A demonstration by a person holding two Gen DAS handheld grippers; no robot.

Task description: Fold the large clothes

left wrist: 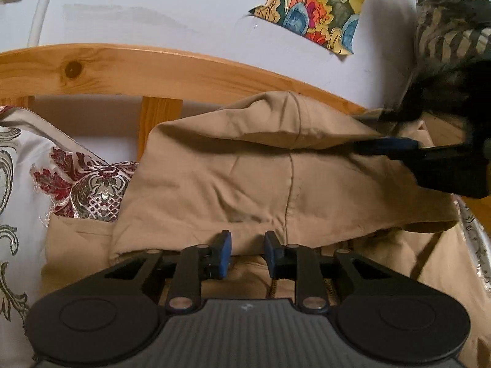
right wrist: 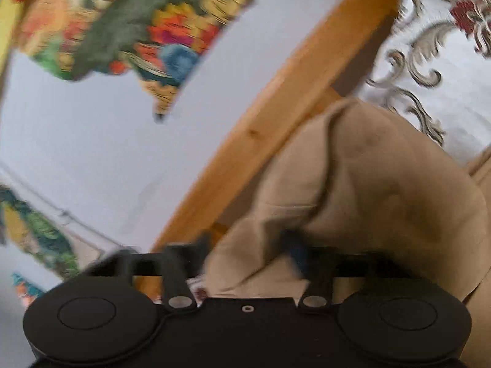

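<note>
A large tan garment [left wrist: 245,181] lies on the bed, one part folded over the rest. My left gripper [left wrist: 245,253] sits at the near edge of the folded flap; its jaws stand a little apart with nothing clearly between them. My right gripper [left wrist: 383,147] enters from the right in the left wrist view and pinches the garment's far edge. In the blurred right wrist view the tan garment [right wrist: 368,190] bunches between the right gripper's [right wrist: 248,251] jaws, which are wide apart with cloth draped over them.
A wooden bed rail [left wrist: 153,70] runs behind the garment, with a white wall [left wrist: 153,9] and a colourful patterned cloth [left wrist: 322,6] above. An embroidered white and red cushion [left wrist: 61,178] lies at the left. Dark striped fabric [left wrist: 445,40] hangs at the right.
</note>
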